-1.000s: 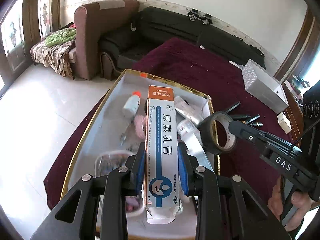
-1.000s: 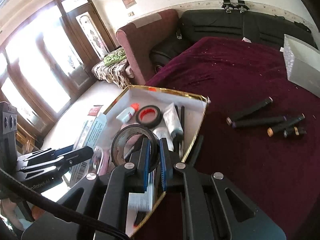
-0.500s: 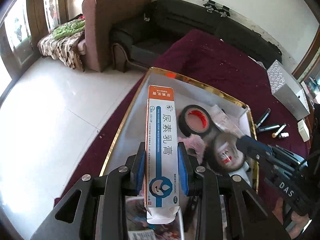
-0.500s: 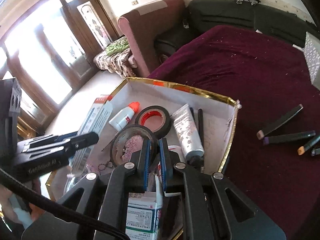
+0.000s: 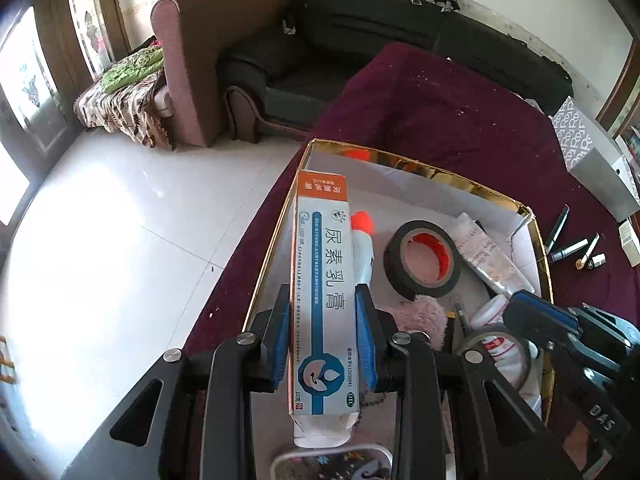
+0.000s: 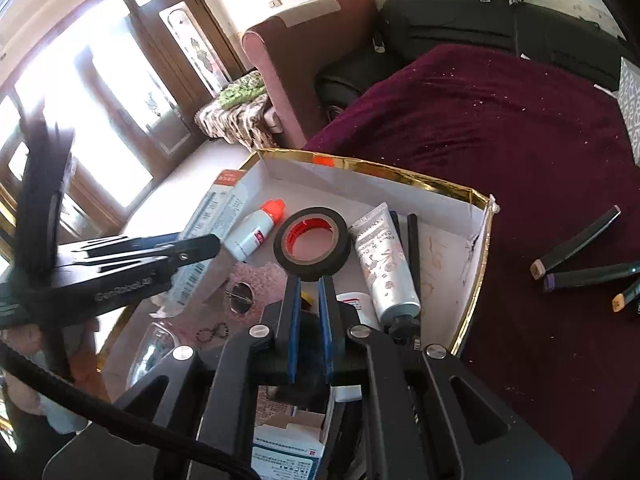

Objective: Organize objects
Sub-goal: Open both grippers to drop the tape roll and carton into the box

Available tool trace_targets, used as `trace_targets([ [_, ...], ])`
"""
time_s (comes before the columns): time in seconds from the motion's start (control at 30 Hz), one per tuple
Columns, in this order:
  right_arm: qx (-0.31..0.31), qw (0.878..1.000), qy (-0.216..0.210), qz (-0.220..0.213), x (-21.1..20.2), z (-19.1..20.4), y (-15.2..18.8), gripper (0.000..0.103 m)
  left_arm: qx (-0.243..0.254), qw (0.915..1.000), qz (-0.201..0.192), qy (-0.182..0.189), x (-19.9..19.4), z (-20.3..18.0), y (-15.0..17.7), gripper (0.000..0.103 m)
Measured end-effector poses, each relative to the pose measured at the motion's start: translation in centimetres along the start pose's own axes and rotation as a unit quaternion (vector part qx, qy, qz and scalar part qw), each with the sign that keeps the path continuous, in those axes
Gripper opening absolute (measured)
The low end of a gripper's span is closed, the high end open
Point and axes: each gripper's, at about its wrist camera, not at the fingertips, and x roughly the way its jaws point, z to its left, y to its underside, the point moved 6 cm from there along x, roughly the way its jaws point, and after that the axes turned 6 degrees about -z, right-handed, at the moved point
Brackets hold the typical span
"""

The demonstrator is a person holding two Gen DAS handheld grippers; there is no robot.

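Strong daylight reaches you from the glazed doors [image 6: 92,120] at nine to ten o'clock, blown out to white in the right wrist view. It glares off the pale floor tiles [image 5: 100,248] in the left wrist view. The fisheye bends walls and sofa [image 5: 400,32] toward the rim, and the corners go black. The left gripper [image 6: 208,246] smears with motion blur at nine o'clock in the right wrist view; the middle of each picture stays sharp.

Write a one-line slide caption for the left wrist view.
Left gripper holds an ointment carton over the gold-rimmed box containing black tape.
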Motion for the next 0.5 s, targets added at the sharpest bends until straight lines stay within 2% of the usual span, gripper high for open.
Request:
trace_targets([
  [0.1,-0.002,1.000,-0.010,0.005,0.1,0.2,0.3,0.009,0.008,0.9999,0.006,-0.005,0.3,0.0,0.4,0.026],
  [0.17,-0.001,1.000,-0.010,-0.002,-0.2,0.3,0.2,0.014,0.006,0.9999,0.006,-0.011,0.1,0.0,0.5,0.027],
  [0.2,0.000,1.000,-0.012,-0.004,-0.4,0.3,0.2,0.023,0.002,0.9999,0.004,-0.009,-0.2,0.0,0.6,0.027],
  [0.23,0.004,1.000,-0.016,-0.009,-0.7,0.2,0.0,0.038,-0.002,1.0000,-0.004,-0.004,-0.9,0.0,0.7,0.027],
  [0.3,0.012,0.999,-0.026,-0.030,-2.2,0.0,-0.5,0.052,0.000,0.9995,-0.033,0.003,-2.7,-0.4,0.7,0.028],
  [0.33,0.014,0.999,-0.031,-0.039,-2.9,0.0,-0.6,0.053,0.002,0.9989,-0.046,0.001,-3.6,-0.7,0.7,0.033],
  [0.37,0.016,0.998,-0.036,-0.045,-3.6,0.0,-0.8,0.054,0.002,0.9981,-0.061,-0.003,-4.6,-1.0,0.9,0.045],
  [0.4,0.018,0.998,-0.041,-0.050,-4.3,0.0,-0.9,0.057,-0.001,0.9963,-0.086,-0.002,-6.1,-1.8,1.0,0.052],
  [0.43,0.021,0.997,-0.045,-0.055,-5.1,-0.2,-0.9,0.059,0.001,0.9950,-0.100,0.006,-7.1,-2.6,1.1,0.065],
  [0.5,0.027,0.997,-0.048,-0.060,-6.9,-0.9,-0.6,0.059,0.018,0.9910,-0.126,0.042,-9.1,-5.3,1.7,0.069],
])
